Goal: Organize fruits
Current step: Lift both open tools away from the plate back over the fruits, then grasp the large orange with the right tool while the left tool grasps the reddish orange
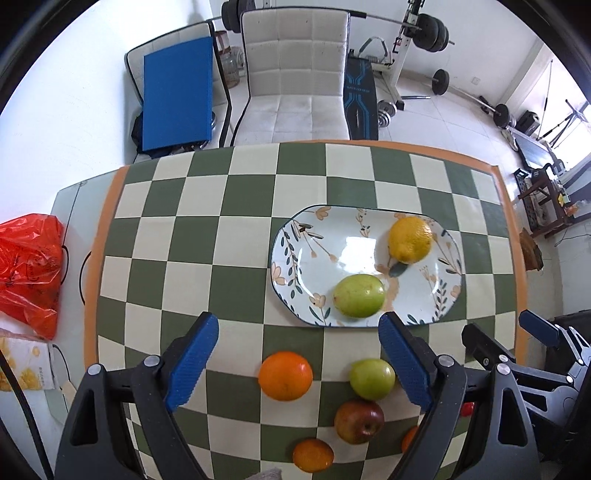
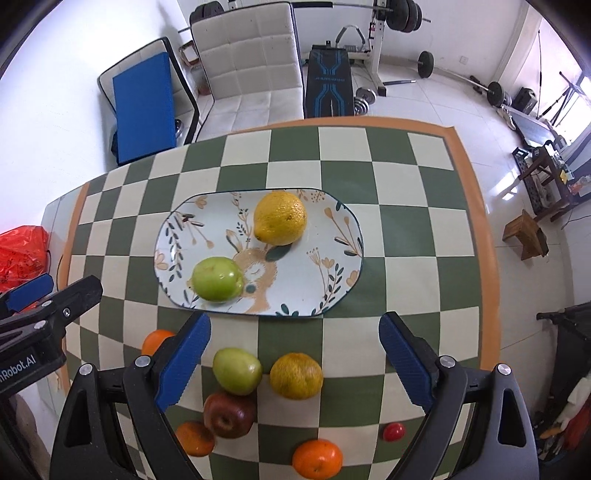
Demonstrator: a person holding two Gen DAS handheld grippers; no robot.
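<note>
A floral plate (image 1: 306, 254) (image 2: 332, 266) on the checkered cloth holds a yellow lemon (image 1: 410, 239) (image 2: 280, 218) and a green apple (image 1: 359, 295) (image 2: 217, 278). Loose fruit lies nearer me: an orange (image 1: 285, 375), a green apple (image 1: 372, 378) (image 2: 237, 370), a red apple (image 1: 359, 421) (image 2: 229, 414), a yellow-green citrus (image 2: 296, 375), small oranges (image 1: 313, 455) (image 2: 317, 458) and a tiny red fruit (image 2: 393, 431). My left gripper (image 1: 297, 328) hangs open above the orange and green apple. My right gripper (image 2: 294, 326) is open over the green apple and citrus. Both hold nothing.
A red plastic bag (image 1: 29, 269) and a yellow packet (image 1: 22, 365) lie left of the cloth. A white padded chair (image 1: 295, 74) stands behind the table's far edge, with a blue board (image 1: 177, 96) and gym weights (image 1: 428, 31) beyond. The right gripper's body (image 1: 535, 354) is close beside the left.
</note>
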